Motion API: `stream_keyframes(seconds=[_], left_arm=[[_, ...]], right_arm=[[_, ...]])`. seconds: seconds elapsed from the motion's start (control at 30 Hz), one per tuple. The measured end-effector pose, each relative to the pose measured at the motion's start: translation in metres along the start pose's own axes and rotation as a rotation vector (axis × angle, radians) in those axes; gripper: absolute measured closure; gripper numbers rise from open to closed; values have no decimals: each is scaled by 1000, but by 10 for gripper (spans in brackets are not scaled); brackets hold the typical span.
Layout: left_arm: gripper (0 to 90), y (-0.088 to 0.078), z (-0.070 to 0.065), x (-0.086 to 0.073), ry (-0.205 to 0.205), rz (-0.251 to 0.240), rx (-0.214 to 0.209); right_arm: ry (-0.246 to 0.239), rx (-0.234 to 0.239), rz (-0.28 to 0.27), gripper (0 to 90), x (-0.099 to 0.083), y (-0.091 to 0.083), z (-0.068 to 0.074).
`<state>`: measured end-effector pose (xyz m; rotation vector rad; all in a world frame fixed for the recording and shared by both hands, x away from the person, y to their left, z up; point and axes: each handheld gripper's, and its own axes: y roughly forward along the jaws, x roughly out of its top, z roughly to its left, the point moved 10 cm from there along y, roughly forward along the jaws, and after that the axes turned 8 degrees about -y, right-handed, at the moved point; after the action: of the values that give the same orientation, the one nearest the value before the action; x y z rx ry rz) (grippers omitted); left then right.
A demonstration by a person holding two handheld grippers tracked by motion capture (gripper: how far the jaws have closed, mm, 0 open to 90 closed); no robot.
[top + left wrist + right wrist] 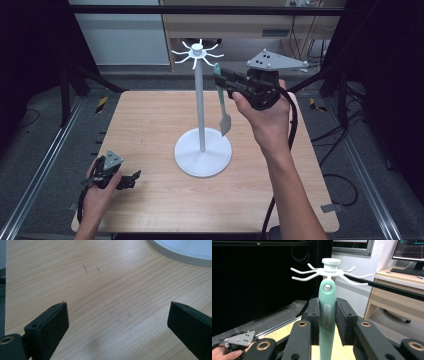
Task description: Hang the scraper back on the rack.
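At far right beside white metal hook stand (202,120), right gripper (226,80) clamped mint-green plastic spatula (222,102) w/ handle hole just below hooks, needing small lift to hang; left gripper (131,179) sat open, empty.

1. Right gripper view — green utensil (327,315): lower end cut off by the bottom edge; raised lettering on the handle too small to read.
2. Left gripper view — white stand base (185,251): cut off by the top and right edges.
3. High view — utensil's top hole against the stand's hook arms (212,56): too small to tell whether touching.
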<state>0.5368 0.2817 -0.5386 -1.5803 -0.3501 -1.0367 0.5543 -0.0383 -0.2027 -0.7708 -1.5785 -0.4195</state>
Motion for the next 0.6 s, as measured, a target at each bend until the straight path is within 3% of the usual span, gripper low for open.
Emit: stream_keyframes(seconds=[0.6], left_arm=[[33, 0, -1, 0, 2, 3, -2]], right_arm=[[1, -2, 31, 747, 0, 14, -1]])
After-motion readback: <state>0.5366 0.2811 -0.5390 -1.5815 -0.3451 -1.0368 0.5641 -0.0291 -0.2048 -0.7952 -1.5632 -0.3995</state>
